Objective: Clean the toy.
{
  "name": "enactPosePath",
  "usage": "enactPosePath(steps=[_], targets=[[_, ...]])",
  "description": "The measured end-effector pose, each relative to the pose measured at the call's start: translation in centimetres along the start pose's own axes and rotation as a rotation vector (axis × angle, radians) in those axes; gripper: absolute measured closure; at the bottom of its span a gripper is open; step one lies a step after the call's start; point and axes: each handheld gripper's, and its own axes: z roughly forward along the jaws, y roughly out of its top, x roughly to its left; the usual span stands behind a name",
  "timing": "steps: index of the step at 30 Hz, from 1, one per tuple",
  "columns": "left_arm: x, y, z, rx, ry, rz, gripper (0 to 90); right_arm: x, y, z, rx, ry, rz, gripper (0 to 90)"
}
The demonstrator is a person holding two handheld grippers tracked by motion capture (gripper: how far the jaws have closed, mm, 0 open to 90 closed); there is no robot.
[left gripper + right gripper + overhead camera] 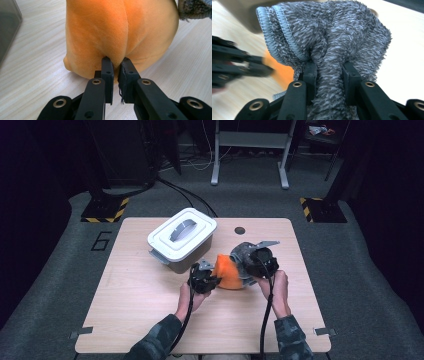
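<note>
Pinching a fold of the orange plush toy [120,35] between the nearly closed jaws of the left gripper [115,65] at lower centre, apparently pinning it to the wooden table [140,305]. Clamping a bunched ridge of grey fuzzy cloth [332,47] in the right gripper [329,72], seemingly dragging it across the toy. Sitting untouched toward the upper left, a lidded white storage bin [182,239].

The left hand-held gripper [115,65] pinches a fold of an orange plush item [120,30] between nearly closed jaws. The plush rests on the pale wood counter [32,75], with a grey fuzzy cloth [195,8] touching its upper right.
</note>
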Motion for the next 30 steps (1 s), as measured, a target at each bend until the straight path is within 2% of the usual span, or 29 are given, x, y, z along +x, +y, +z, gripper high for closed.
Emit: enactPosePath(steps=[2, 6, 9, 13, 15, 18, 21, 27, 30], targets=[[0.0, 0.0, 0.0, 0.003, -0.001, 0.002, 82.7, 0.9, 0.7, 0.3, 0.002, 0.016, -0.033, 69.5], [0.0, 0.0, 0.0, -0.002, -0.004, -0.004, 82.7, 2.1, 1.5, 1.1, -0.005, 0.052, -0.055, 69.3], [-0.1, -0.1, 0.1, -0.009, -0.005, -0.01, 82.7, 2.8, 1.9, 1.7, -0.015, 0.086, -0.051, 69.0], [0.0, -0.1, 0.1, -0.009, -0.005, -0.004, 82.7, 3.1, 1.9, 2.9, 0.015, 0.089, -0.056, 68.9], [0.1, 0.0, 0.0, -0.001, -0.004, 0.014, 82.7, 2.9, 1.8, 3.0, 0.015, 0.081, -0.049, 69.1], [0.0, 0.0, 0.1, 0.001, -0.011, 0.001, 82.7, 2.6, 1.6, 2.8, 0.016, 0.064, -0.061, 69.2], [0.0, 0.0, 0.1, 0.002, -0.012, -0.006, 82.6, 2.2, 1.2, 2.6, 0.02, 0.046, -0.054, 69.2], [0.0, 0.0, 0.1, 0.0, -0.012, -0.005, 82.6, 0.0, -0.4, 2.0, 0.022, 0.026, 0.013, 69.0], [0.1, 0.0, 0.1, -0.001, -0.012, -0.007, 82.6, -1.1, -1.2, 1.9, 0.021, 0.045, 0.063, 69.0]])
